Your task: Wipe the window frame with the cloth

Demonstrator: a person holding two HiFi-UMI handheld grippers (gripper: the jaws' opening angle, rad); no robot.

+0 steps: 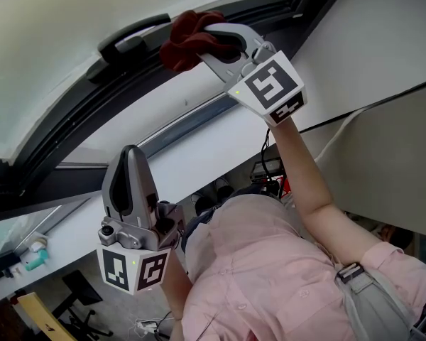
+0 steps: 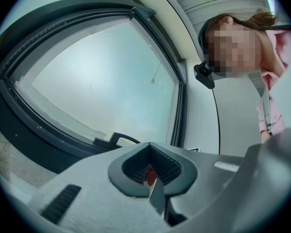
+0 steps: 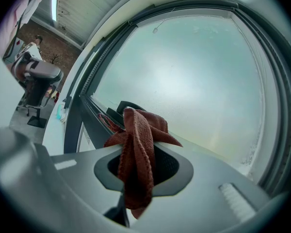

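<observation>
Rust-red cloth [image 1: 187,40] is sitting clamped in the closed jaws of the right hand-held gripper [image 1: 214,45], which is holding it against the dark window frame [image 1: 85,116], just right of the window handle [image 1: 131,38]. Nearer and to the left, the left hand-held gripper [image 1: 131,155] is pointing up, jaws together on nothing.

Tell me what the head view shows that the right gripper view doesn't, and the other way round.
Only the head view: the left tool, shut and well away from the cloth, and the person's pink shirt. Only the right gripper view: an office chair far off at left. Both: the red cloth pinched in the right tool, beside the black handle on the dark window frame.
</observation>
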